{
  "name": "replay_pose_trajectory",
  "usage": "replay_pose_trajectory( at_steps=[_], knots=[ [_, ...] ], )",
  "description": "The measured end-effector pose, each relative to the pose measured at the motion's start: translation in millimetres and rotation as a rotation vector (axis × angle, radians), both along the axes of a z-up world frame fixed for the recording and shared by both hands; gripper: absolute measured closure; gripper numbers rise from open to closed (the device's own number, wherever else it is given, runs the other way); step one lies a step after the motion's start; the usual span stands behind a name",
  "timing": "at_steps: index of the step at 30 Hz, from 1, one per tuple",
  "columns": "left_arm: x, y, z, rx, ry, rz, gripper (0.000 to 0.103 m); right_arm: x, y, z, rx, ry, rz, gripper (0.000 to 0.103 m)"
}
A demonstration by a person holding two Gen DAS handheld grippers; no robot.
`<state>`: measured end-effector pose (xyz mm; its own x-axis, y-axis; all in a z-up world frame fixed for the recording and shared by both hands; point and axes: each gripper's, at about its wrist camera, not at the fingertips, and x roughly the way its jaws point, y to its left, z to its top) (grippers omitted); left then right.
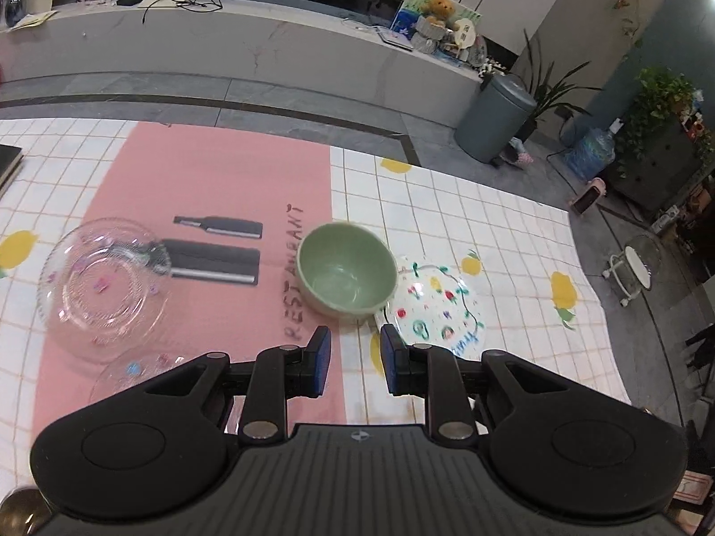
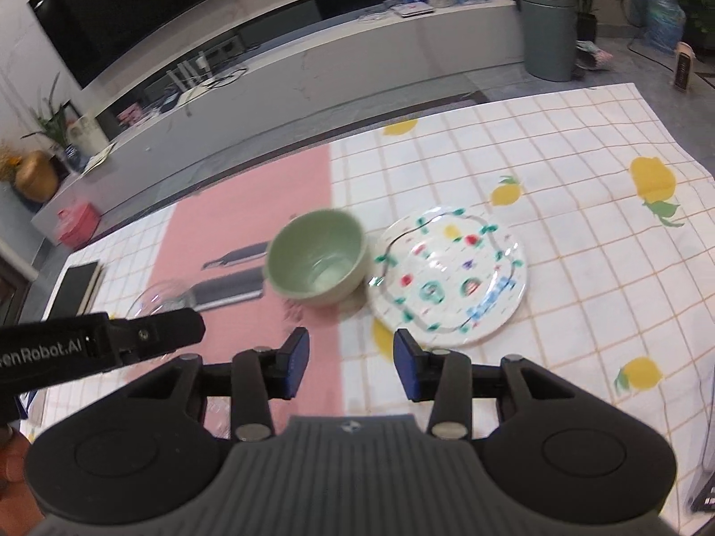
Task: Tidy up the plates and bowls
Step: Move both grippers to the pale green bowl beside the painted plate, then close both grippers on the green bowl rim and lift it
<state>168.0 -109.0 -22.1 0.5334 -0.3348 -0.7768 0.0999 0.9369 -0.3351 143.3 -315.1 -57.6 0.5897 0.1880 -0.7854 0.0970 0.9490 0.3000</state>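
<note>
We hold both grippers above the table [image 1: 514, 232], and both are empty. The left gripper [image 1: 355, 359] has its jaws spread a little, with nothing between them. The right gripper [image 2: 351, 364] is spread a bit wider, also with nothing between. Just ahead of both stands the green bowl [image 1: 346, 274], upright. The painted plate [image 1: 435, 308] lies flat ahead to the right, its edge close to the bowl. A glass plate [image 1: 105, 288] lies ahead to the left of the left gripper.
</note>
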Motion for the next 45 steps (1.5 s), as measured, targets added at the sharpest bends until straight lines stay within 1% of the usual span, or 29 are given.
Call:
replay_pose_trajectory(
  at_steps=[3, 6, 8, 10, 14, 21, 23, 25, 27, 28, 34, 36, 38, 39, 45],
  knots=[
    [21.1, -4.2, -9.2, 0.012, 0.008, 0.026, 0.076, 18.0, -7.4, -6.2, -0.002, 0.018, -0.018, 0.061],
    [38.8, -8.2, -20.2, 0.041, 0.028, 0.033, 0.076, 33.6, -11.4, -11.7, -0.011, 0.021, -0.017, 0.061],
    [50.0, -8.2, -27.8, 0.041, 0.033, 0.043, 0.076, 44.8, -12.6, -17.0, -0.021, 0.025, -0.016, 0.061],
    [60.8, -8.1, -34.7, 0.037, 0.049, 0.062, 0.076, 56.8, -14.3, -24.1, -0.021, 0.049, -0.018, 0.06],
    [77.8, -5.1, -50.1, 0.043, 0.081, 0.102, 0.076, 75.8, -19.5, -39.4, 0.016, 0.083, -0.031, 0.059],
    [93.5, 0.2, -73.3, 0.044, 0.122, 0.14, 0.076, 94.8, -12.1, -50.3, 0.06, 0.076, -0.038, 0.06],
    [96.5, 1.0, -78.4, 0.051, 0.127, 0.143, 0.076, 99.7, -7.1, -53.6, 0.061, 0.081, -0.035, 0.064],
    [98.0, 1.7, -81.2, 0.05, 0.127, 0.142, 0.076, 104.9, -2.5, -57.9, 0.06, 0.096, -0.029, 0.071],
    [99.7, 2.0, -83.5, 0.05, 0.13, 0.143, 0.076, 107.7, 1.9, -62.3, 0.055, 0.107, -0.024, 0.071],
    [100.4, 1.8, -84.3, 0.051, 0.131, 0.143, 0.076, 108.6, 3.5, -64.1, 0.052, 0.111, -0.024, 0.074],
    [103.8, -5.0, -91.3, 0.062, 0.146, 0.129, 0.077, 114.7, 6.0, -73.8, 0.073, 0.141, -0.026, 0.08],
    [104.4, -6.4, -93.2, 0.068, 0.151, 0.127, 0.081, 116.7, 5.6, -76.4, 0.085, 0.154, -0.031, 0.084],
    [105.1, -7.3, -95.1, 0.07, 0.154, 0.128, 0.09, 118.0, 5.8, -77.0, 0.103, 0.156, -0.028, 0.089],
    [105.4, -7.4, -95.7, 0.069, 0.157, 0.127, 0.092, 118.4, 6.2, -76.8, 0.106, 0.157, -0.028, 0.091],
    [105.1, -10.3, -95.1, 0.092, 0.161, 0.127, 0.094, 119.0, 9.6, -73.8, 0.085, 0.168, -0.036, 0.093]
  ],
)
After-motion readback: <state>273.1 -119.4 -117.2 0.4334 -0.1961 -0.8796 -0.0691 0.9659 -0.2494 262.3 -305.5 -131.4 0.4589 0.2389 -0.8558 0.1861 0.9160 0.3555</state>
